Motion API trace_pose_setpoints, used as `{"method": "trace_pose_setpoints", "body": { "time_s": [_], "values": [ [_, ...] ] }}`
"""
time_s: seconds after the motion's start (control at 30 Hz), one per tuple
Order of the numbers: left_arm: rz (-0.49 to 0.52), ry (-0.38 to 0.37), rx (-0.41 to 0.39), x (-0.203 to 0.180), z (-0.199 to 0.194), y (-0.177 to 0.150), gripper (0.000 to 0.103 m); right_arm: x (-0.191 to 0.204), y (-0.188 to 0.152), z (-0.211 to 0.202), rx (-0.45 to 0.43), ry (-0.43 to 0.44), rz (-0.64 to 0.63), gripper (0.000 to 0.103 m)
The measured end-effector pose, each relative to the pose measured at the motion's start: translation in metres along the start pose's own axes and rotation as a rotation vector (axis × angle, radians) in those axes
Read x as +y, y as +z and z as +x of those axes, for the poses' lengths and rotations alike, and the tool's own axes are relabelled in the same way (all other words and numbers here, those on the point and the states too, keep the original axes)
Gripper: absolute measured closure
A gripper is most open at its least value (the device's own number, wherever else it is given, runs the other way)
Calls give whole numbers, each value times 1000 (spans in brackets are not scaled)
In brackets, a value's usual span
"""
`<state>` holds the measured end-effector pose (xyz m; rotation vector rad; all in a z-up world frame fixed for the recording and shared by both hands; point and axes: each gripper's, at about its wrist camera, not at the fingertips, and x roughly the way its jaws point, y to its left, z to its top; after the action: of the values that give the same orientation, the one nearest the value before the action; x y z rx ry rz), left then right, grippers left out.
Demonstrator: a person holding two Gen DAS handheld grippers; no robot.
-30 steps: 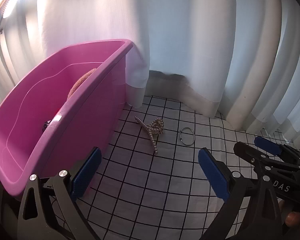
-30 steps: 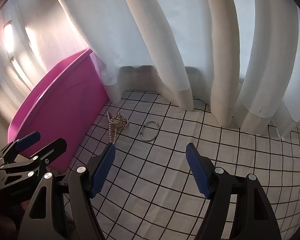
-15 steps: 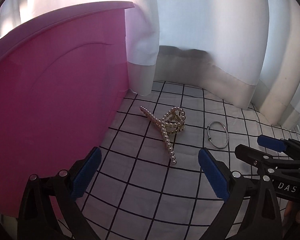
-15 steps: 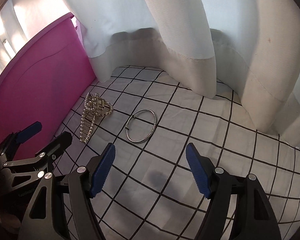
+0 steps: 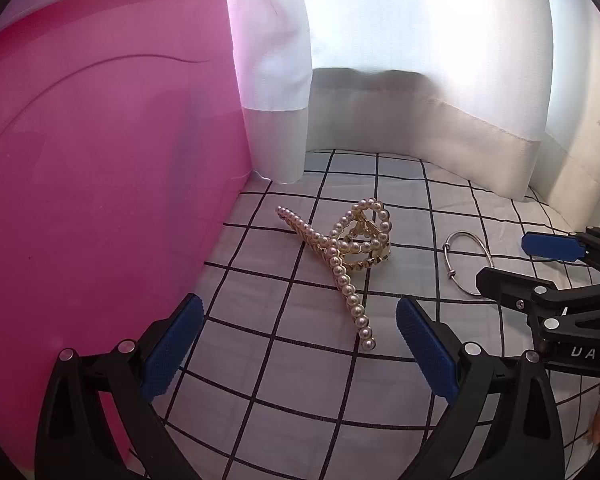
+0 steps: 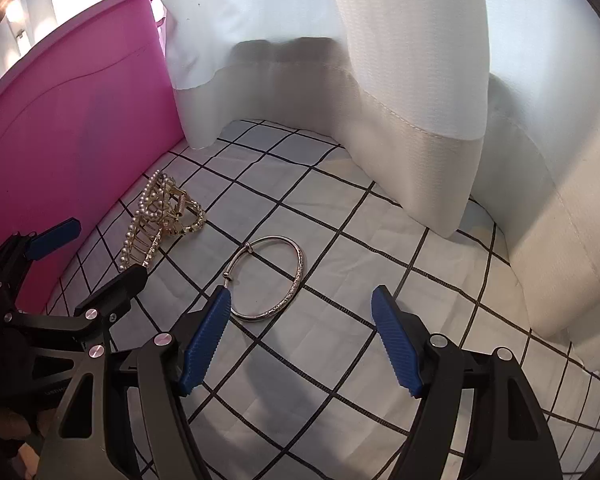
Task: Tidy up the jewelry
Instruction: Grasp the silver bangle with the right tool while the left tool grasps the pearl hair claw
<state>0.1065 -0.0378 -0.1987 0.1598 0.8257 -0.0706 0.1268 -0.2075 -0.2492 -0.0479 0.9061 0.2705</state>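
Pearls line the clip point(image 5: 342, 256), a gold claw-style piece lying on the checked cloth point(image 5: 284, 364) straight ahead of the left gripper point(image 5: 296, 344). Its long pearl arm runs diagonally: the near tip sits between the 2 blue pads, closer to the right one, and the far tip points ahead and left toward the pink bin point(image 5: 92, 184). The looped hinge end with its spring sits to the right of that arm, farther from the gripper. The left gripper's jaws stand wide apart and hold nothing; the clip's near tip lies just ahead of the pad line, untouched.

To the right of the clip, apart from it, lies the bangle point(image 5: 466, 264), a thin silver ring flat on the cloth. From the right wrist it appears as an oval point(image 6: 268, 280) whose long axis runs from near-left to far-right, with the clasp knots on its left side. The right gripper point(image 6: 302, 340) is also spread wide and empty; its left pad point(image 6: 206, 340) tip sits right at the bangle's near-left rim, though contact cannot be told, and most of the ring lies ahead of the gap between the pads.

The bin stands to the left of both grippers, its wall just beside the clip. White curtains point(image 6: 380, 80) hang behind everything, their hems resting on the cloth.
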Motion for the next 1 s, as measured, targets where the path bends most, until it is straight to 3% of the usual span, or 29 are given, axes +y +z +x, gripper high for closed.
{"method": "trace_pose_setpoints", "body": {
  "time_s": [0.27, 0.6, 0.73, 1.0],
  "values": [
    [34, 44, 17, -3, 4, -4, 8, 16, 8, 12, 30, -46, -156, 33],
    [2, 17, 25, -5, 8, 2, 8, -11, 12, 13, 8, -173, -10, 29],
    [9, 17, 18, -6, 10, 4, 8, -12, 17, 8, -7, -75, -1, 29],
    [15, 13, 19, -6, 9, 3, 8, 29, 41, 40, 59, -45, -148, 29]
  ]
}}
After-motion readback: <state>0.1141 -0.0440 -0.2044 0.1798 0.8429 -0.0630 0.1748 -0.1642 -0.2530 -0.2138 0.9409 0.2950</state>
